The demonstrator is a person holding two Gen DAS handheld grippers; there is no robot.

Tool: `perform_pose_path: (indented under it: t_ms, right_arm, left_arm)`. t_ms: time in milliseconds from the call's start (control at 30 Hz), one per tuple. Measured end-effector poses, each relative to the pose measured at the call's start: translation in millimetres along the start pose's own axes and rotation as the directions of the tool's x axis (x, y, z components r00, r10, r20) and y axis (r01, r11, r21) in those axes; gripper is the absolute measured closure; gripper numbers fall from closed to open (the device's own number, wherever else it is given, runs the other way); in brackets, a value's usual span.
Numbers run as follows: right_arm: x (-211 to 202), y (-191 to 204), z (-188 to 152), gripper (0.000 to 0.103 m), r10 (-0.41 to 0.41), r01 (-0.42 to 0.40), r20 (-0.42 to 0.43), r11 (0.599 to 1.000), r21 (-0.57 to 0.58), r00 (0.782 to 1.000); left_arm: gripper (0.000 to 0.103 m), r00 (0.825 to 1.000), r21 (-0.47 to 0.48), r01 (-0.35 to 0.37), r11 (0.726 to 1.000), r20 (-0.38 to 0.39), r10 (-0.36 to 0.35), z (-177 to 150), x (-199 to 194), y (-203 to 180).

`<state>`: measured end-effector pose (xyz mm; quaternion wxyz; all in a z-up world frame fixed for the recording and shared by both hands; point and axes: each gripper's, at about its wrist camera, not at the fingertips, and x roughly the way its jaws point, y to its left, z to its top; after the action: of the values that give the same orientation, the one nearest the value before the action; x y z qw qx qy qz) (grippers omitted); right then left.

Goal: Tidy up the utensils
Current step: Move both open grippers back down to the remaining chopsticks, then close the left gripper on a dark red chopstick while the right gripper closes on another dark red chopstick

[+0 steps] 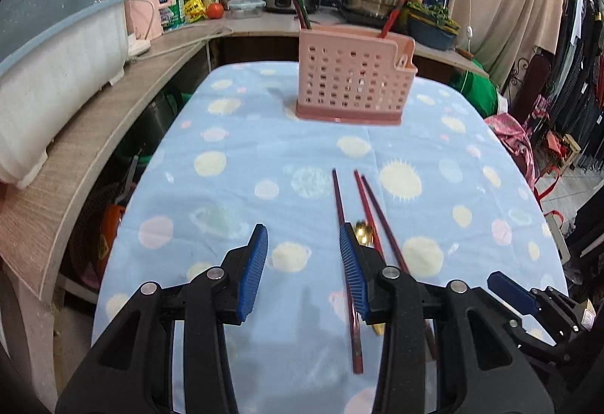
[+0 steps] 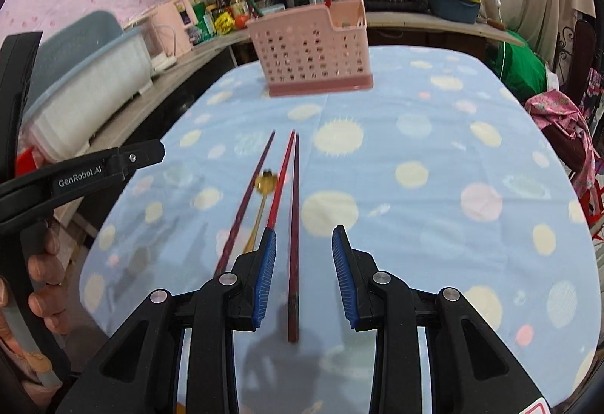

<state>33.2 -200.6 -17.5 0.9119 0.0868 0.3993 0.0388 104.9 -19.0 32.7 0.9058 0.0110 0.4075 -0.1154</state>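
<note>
Right wrist view: right gripper [image 2: 304, 274], jaws apart and empty, straddles a dark chopstick [image 2: 293, 244] at lower centre. Left gripper [image 1: 304, 270] (also parted, empty) hovers beside another. Best to centre the stick before closing.

Chopsticks: three long dark red sticks [image 2: 293, 225] lie flat on the desk, near side, running near to far and almost side by side; the left one [image 1: 341, 221] sits slightly apart from the other two.
Spoon: a small gold spoon [image 2: 265, 183] lies between the left and middle sticks, bowl toward the far side.
Holder: a pink perforated plastic holder [image 1: 353, 82] stands upright at the far end; a few red sticks [image 1: 390, 19] stand tilted inside it.
</note>
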Motion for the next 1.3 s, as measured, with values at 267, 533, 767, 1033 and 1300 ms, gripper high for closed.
perform_pose_path:
  t_ms: [267,533,767,1033,1300]
  right_arm:
    - [14,7,-28,0.072,-0.005,0.004,-0.06,1.0,-0.016,0.998]
    - [24,10,-42,0.074,-0.011,0.009,-0.094,0.999,-0.031,0.996]
    - [29,9,-47,0.078,-0.028,0.025,-0.095,0.999,-0.031,0.995]
    - [29,6,-48,0.095,-0.053,0.05,-0.086,0.998,-0.036,0.995]
    - [27,5,-50,0.095,-0.047,0.045,-0.084,0.999,-0.026,0.995]
  left_arm:
    - [0.065,0.997,-0.006,0.004,1.0,-0.071,-0.005,-34,10,2]
    - [0.065,0.993,-0.001,0.013,1.0,-0.118,-0.013,-60,17,-3]
    - [0.065,0.99,0.007,0.02,1.0,-0.141,-0.019,-72,23,-8]
    - [0.057,0.987,0.036,0.048,0.998,-0.152,-0.042,-81,25,-19]
    - [0.057,0.983,0.05,0.058,0.997,-0.178,-0.048,-89,33,-28]
